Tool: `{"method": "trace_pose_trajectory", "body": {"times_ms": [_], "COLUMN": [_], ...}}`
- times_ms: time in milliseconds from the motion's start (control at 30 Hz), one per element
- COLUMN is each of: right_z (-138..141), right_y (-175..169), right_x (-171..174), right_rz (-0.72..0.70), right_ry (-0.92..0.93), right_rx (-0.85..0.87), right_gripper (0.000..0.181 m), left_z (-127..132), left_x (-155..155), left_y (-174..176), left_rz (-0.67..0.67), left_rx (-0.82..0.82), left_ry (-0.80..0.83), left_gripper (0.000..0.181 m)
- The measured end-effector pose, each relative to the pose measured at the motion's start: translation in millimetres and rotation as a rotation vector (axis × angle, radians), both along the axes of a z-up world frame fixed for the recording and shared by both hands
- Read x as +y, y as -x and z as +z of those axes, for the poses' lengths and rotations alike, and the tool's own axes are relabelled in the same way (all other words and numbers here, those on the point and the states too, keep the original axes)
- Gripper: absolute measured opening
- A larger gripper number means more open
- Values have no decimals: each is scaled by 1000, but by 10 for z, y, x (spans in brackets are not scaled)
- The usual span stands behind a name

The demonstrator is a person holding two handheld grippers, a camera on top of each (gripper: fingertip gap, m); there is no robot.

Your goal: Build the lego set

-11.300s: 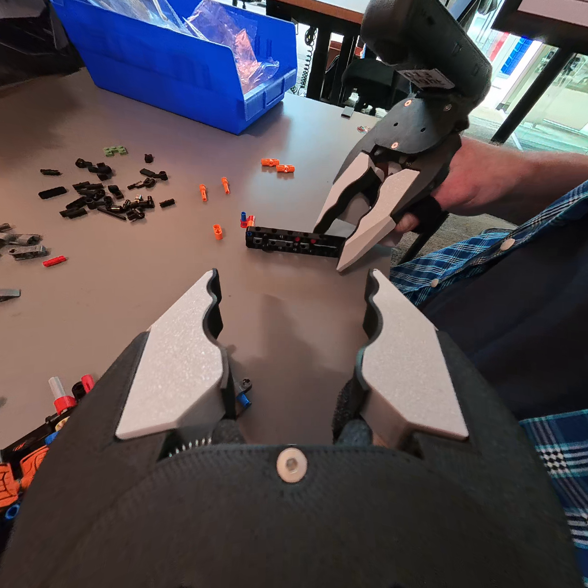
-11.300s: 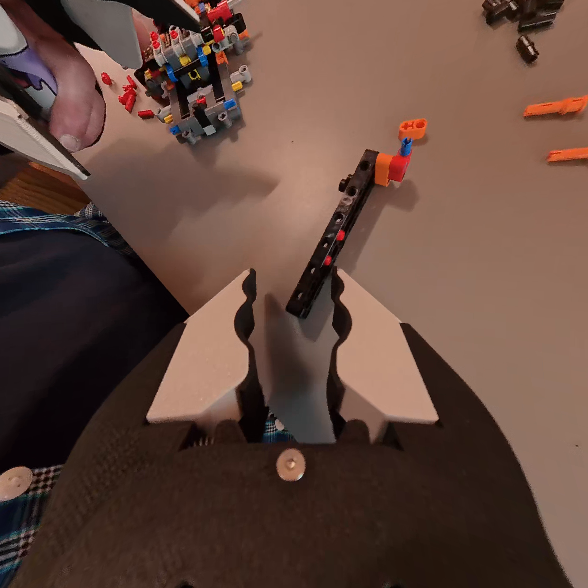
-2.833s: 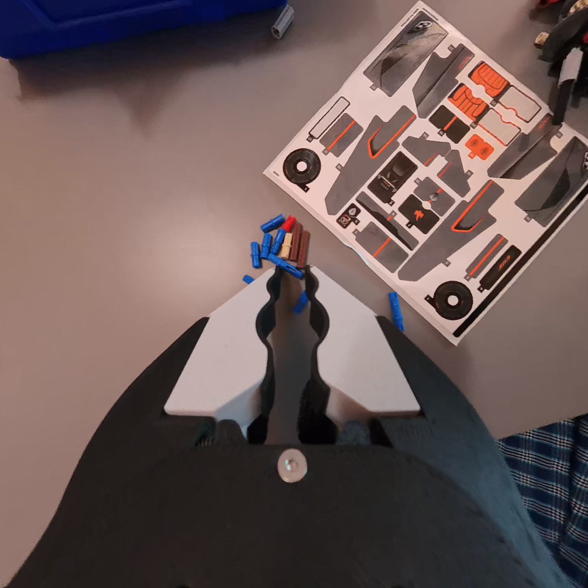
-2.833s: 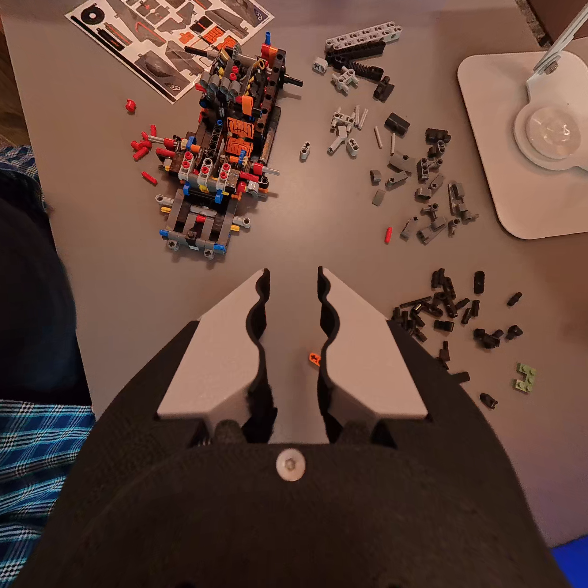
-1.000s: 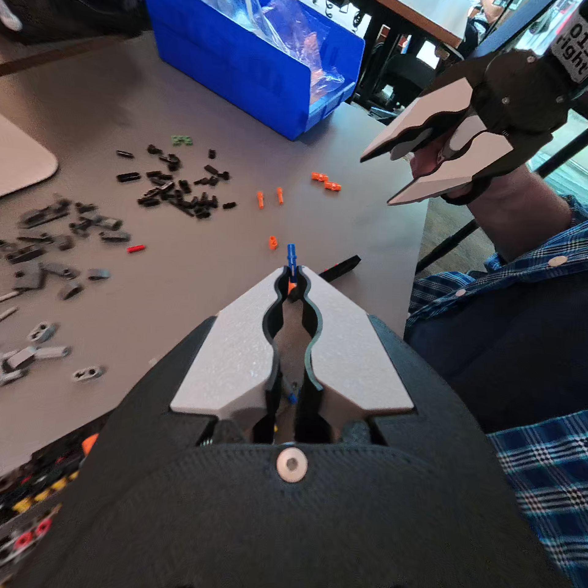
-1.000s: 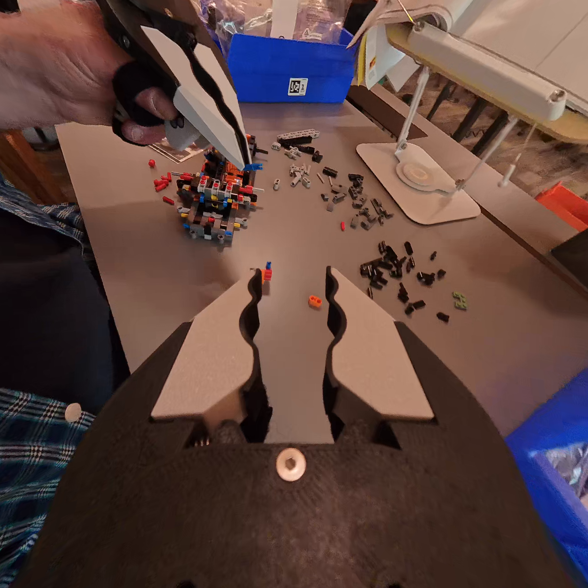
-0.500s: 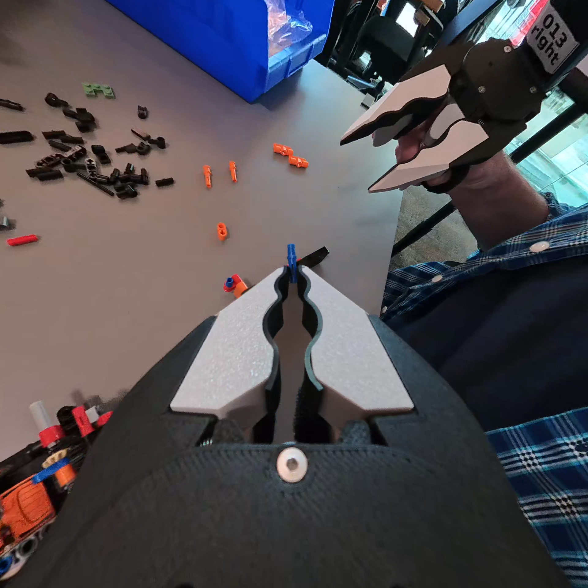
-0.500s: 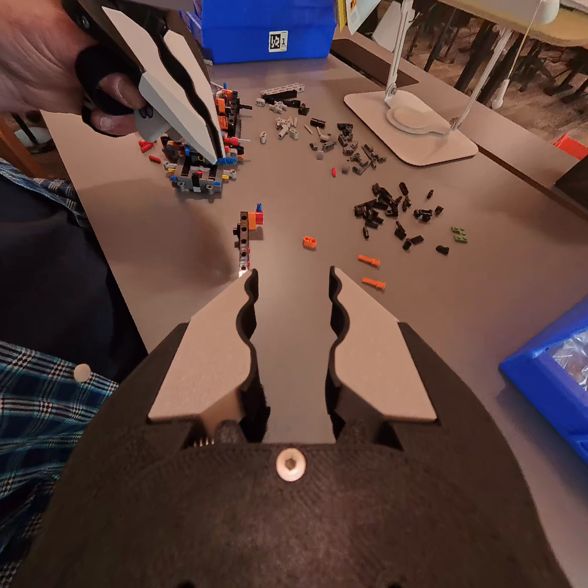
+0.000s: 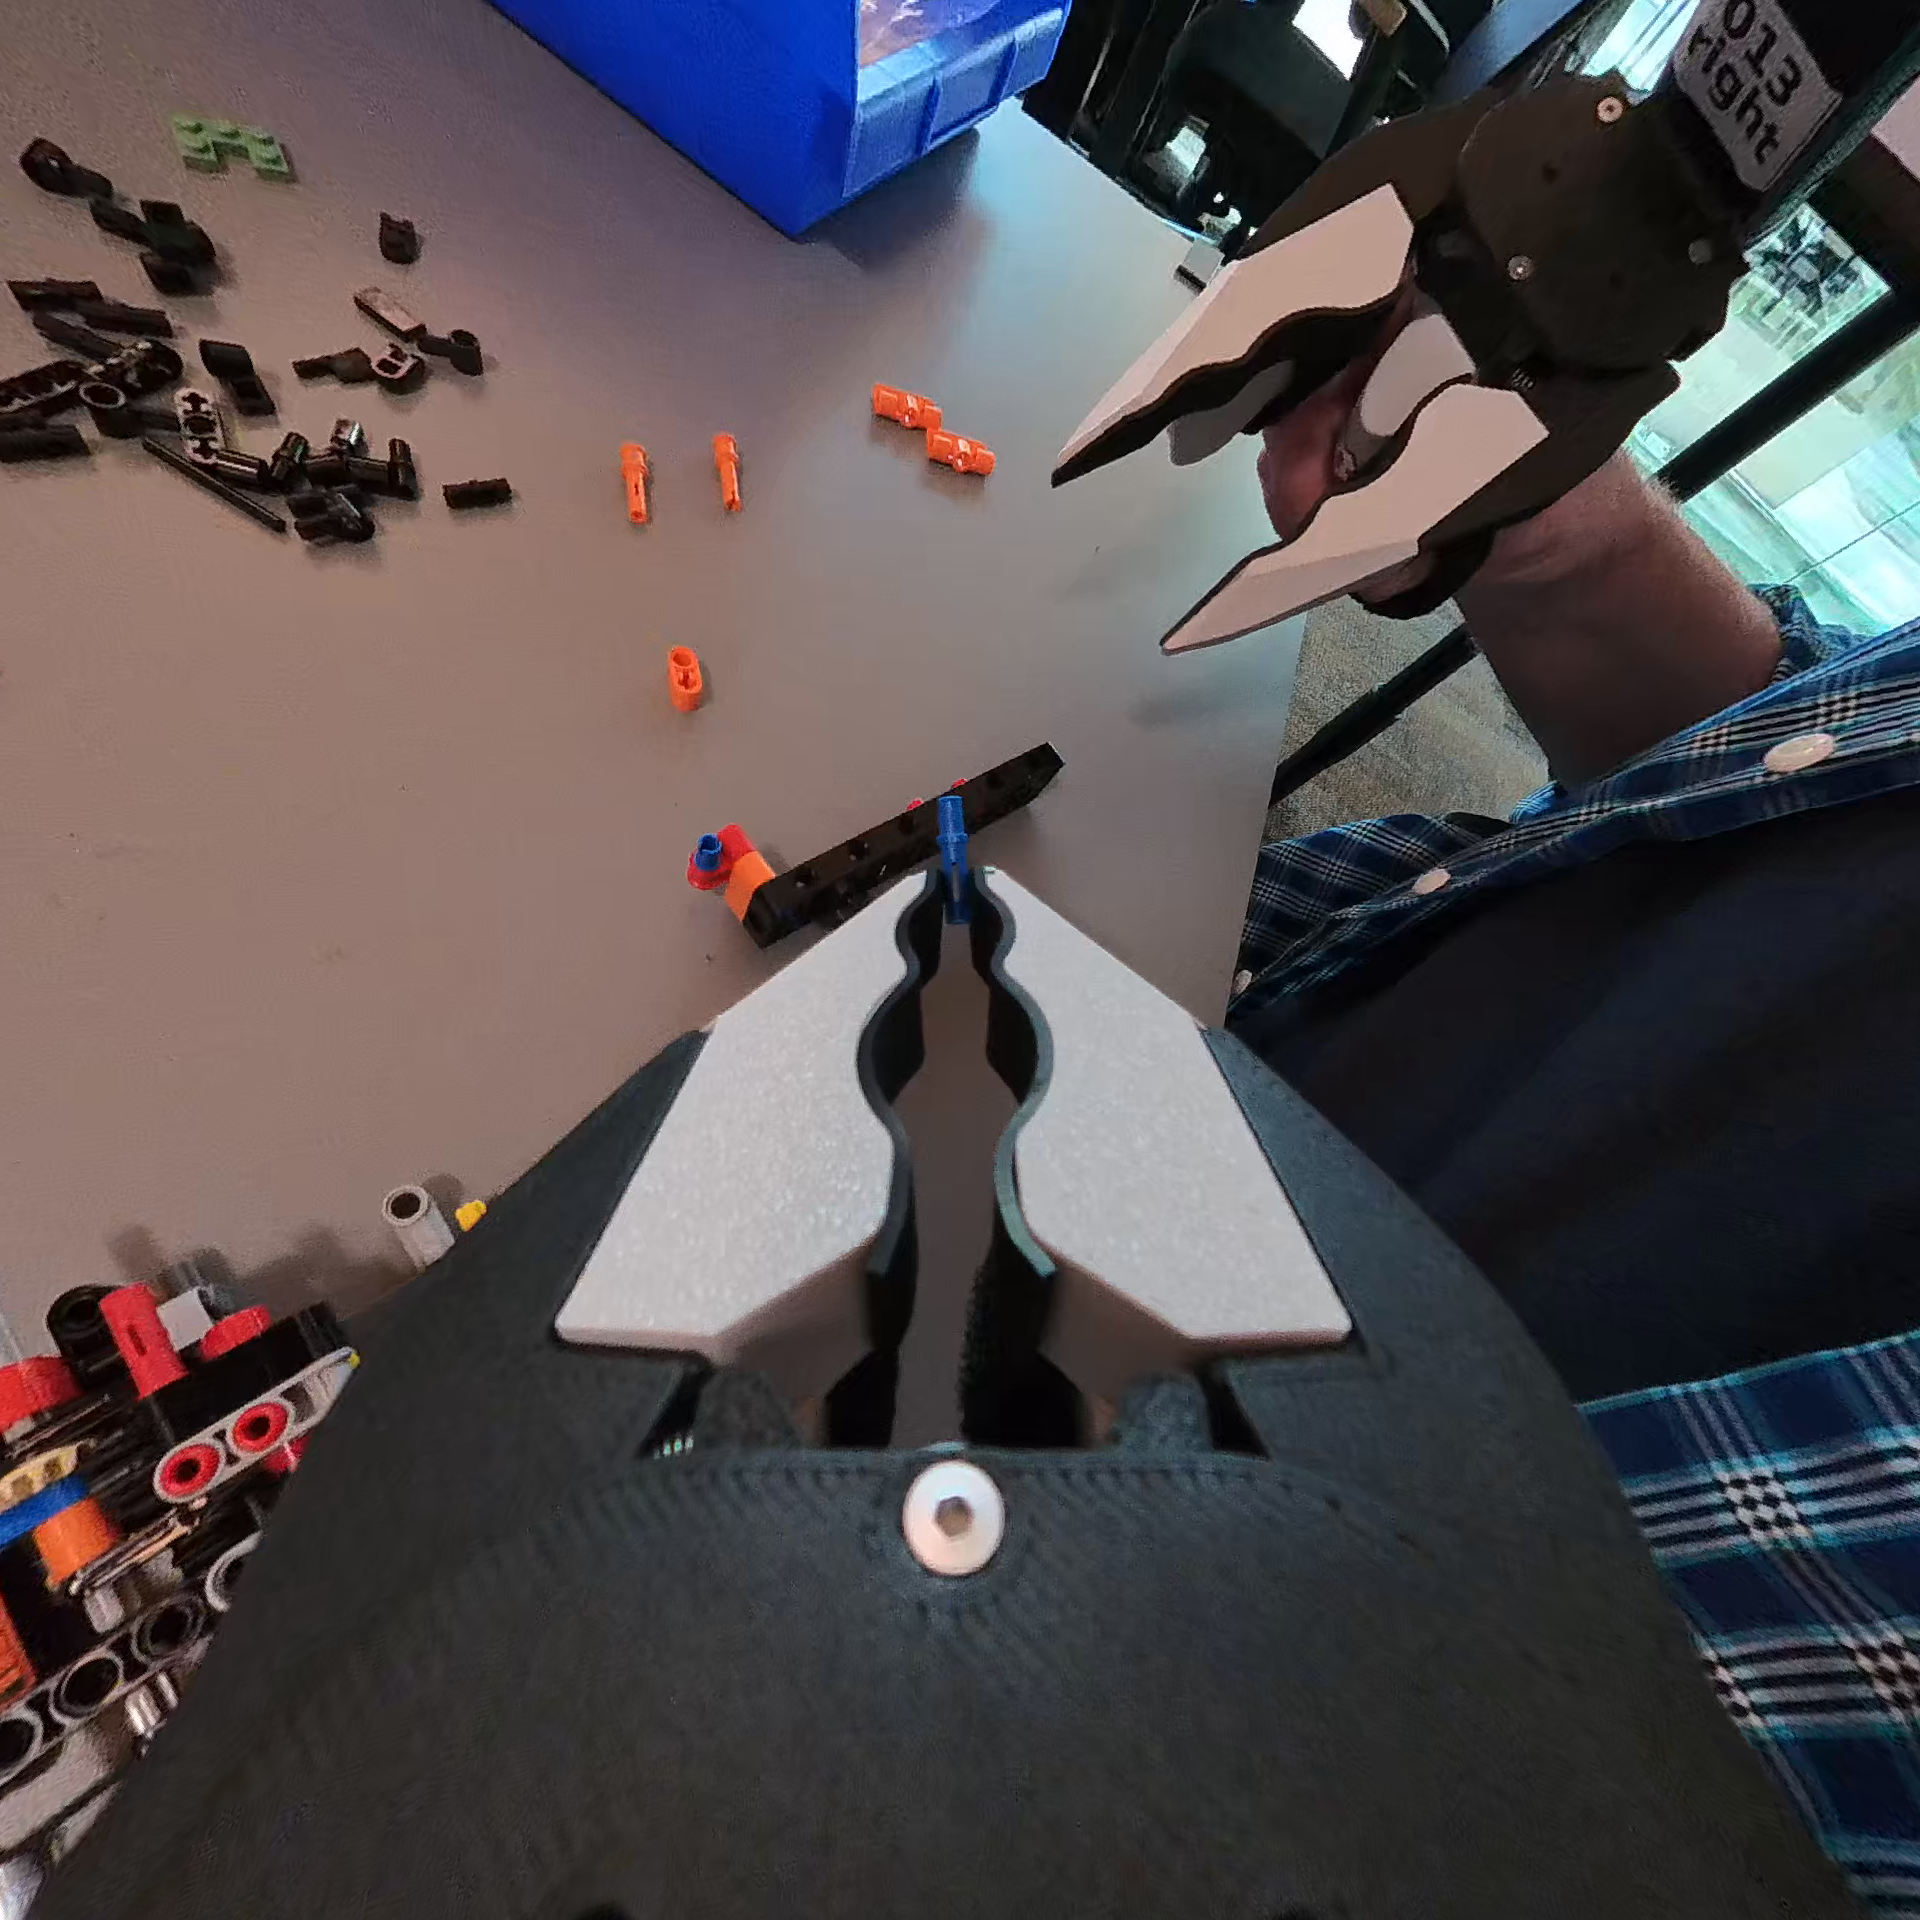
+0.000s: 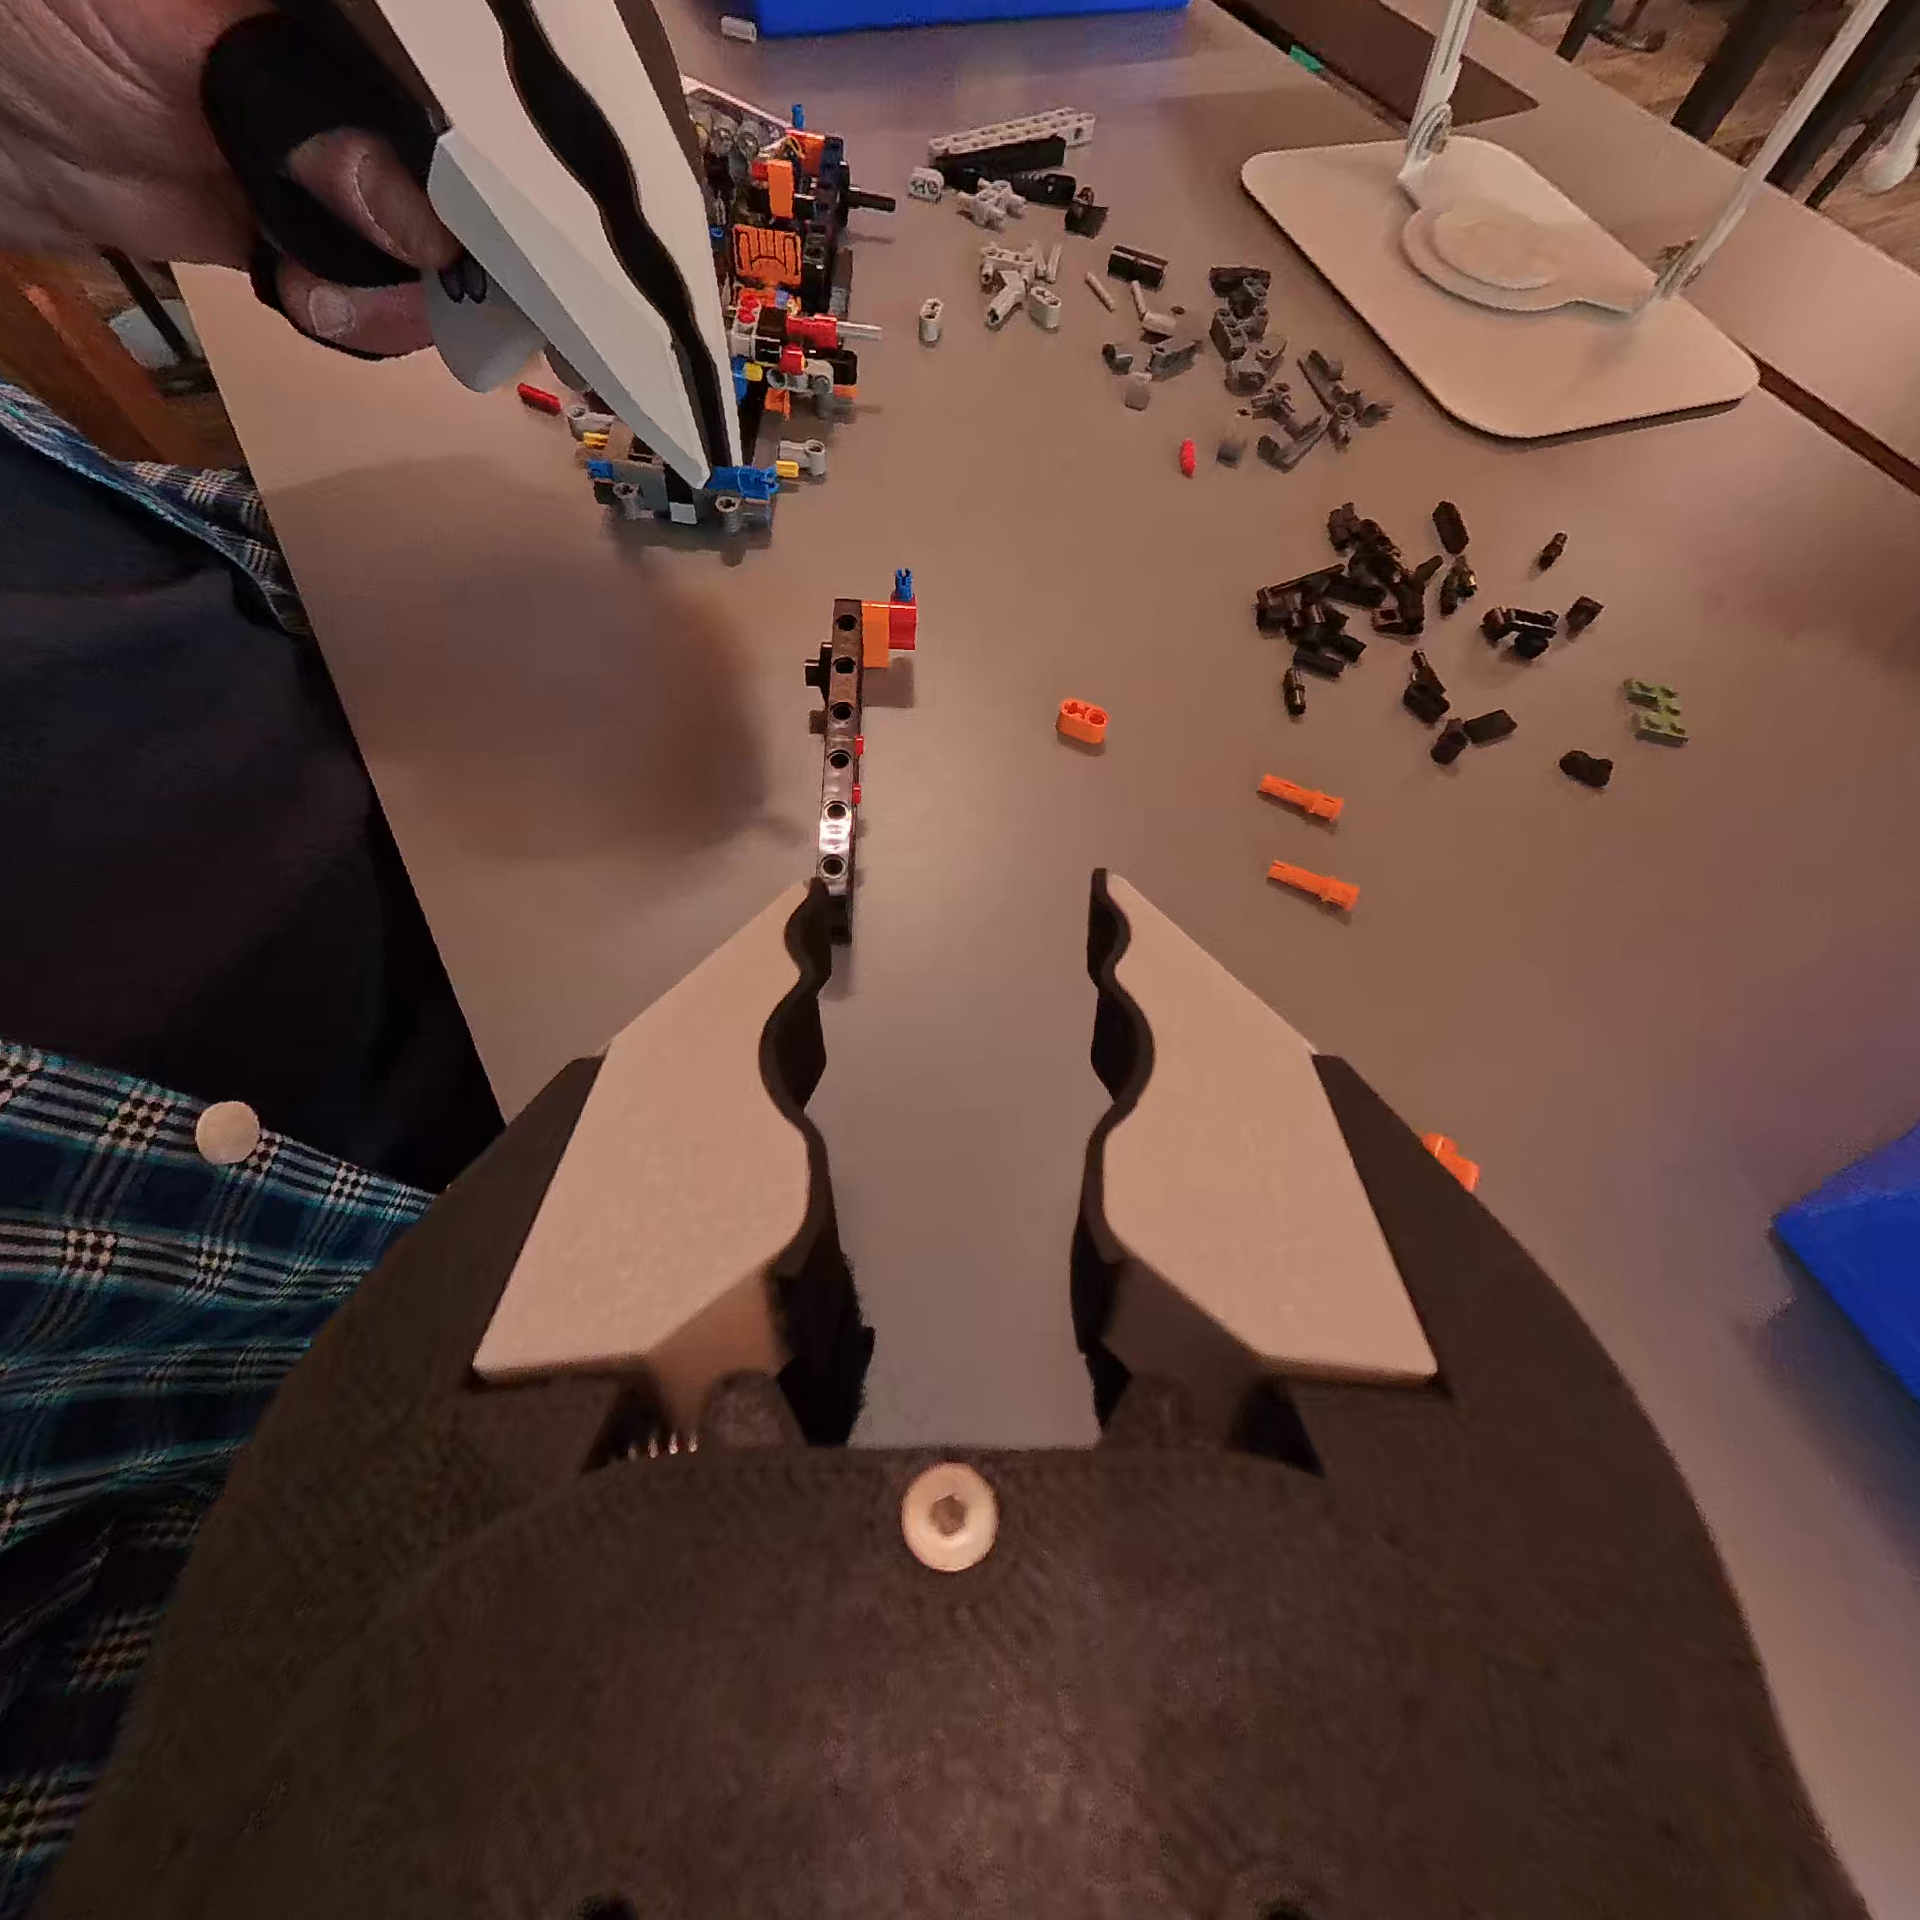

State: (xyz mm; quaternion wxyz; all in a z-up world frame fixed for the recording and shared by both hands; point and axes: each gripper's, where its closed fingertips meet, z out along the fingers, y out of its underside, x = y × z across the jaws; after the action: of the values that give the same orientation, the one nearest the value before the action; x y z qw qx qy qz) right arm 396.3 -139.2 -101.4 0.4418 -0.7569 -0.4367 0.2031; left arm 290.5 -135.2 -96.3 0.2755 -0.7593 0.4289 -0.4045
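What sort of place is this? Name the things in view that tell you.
Probably an office or workshop room set up for building toy kits: a grey work table strewn with sorted loose pieces, a blue storage bin, and a desk lamp base.

Grey tabletop [image 10: 1039, 1039], blue bin [image 9: 790, 94] at its far edge, white lamp base [image 10: 1496, 281], plaid shirt sleeve [image 9: 1766, 1558]

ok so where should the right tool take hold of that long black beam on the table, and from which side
Probably the black beam's bare near end, from above, with the open right tool closing across its narrow width. It lies flat, pointing away from the tool, and that end is free. The far end carries an orange and red connector, and the left tool is holding a blue pin above the beam's middle.
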Motion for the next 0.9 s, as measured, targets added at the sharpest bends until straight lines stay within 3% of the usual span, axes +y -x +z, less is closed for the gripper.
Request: {"method": "trace_pose_trajectory", "body": {"times_ms": [900], "right_z": [-299], "right_y": [94], "right_x": [-130], "right_rz": [88], "right_ry": [106], "right_rx": [-74], "right_gripper": [51], "left_z": [-98], "left_x": [-98], "left_y": [27], "left_rz": [0], "left_rx": [-16], "left_ry": [35], "left_gripper": [4]}}
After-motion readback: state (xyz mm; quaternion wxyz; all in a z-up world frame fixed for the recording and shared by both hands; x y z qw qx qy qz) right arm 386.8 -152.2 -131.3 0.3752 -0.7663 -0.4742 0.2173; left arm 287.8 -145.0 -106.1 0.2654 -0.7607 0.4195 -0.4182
